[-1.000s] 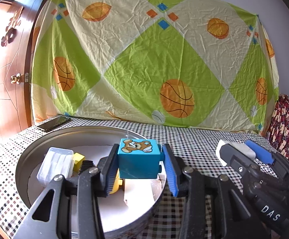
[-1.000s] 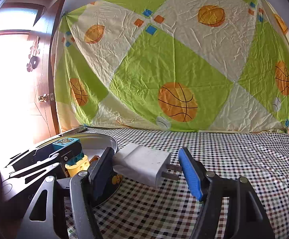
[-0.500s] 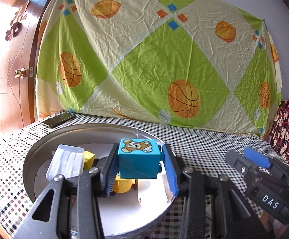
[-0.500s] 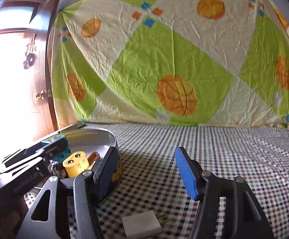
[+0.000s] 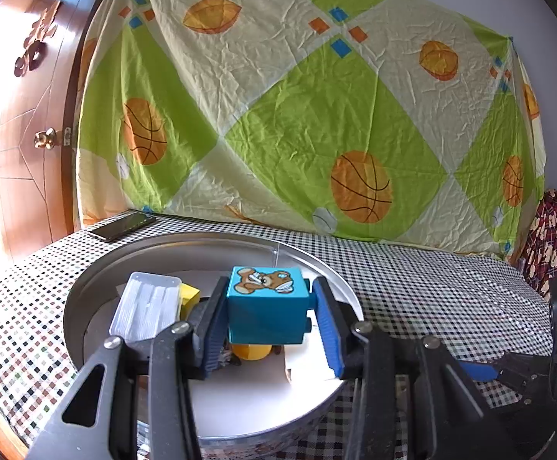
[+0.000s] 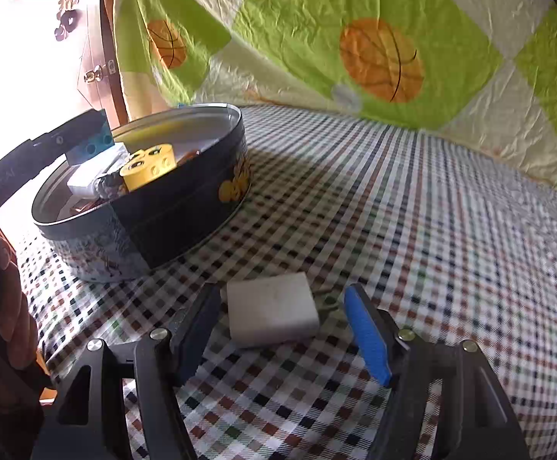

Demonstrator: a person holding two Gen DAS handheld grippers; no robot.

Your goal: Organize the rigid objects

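My left gripper [image 5: 269, 318] is shut on a blue block [image 5: 267, 306] with a bear picture, held just above the round metal tin [image 5: 201, 239]. Inside the tin lie a clear plastic box [image 5: 146, 306], a yellow block [image 5: 251, 350] and white pieces. In the right wrist view a white charger [image 6: 272, 312] lies flat on the checked cloth between the fingers of my right gripper [image 6: 278, 299]. Those jaws are opening and the pads do not touch the charger. The tin [image 6: 186, 214] stands to the upper left of it, with the blue block [image 6: 90, 145] over it.
A dark phone [image 5: 123, 226] lies at the table's far left corner by the wooden door. A basketball-print sheet hangs behind the table. A person's hand [image 6: 6, 306] holds the left gripper at the left edge. Checked cloth stretches to the right of the tin.
The white charger left my right gripper and dropped onto the cloth. The right gripper then tilted down and lowered around it. The left gripper kept its hold on the blue block.
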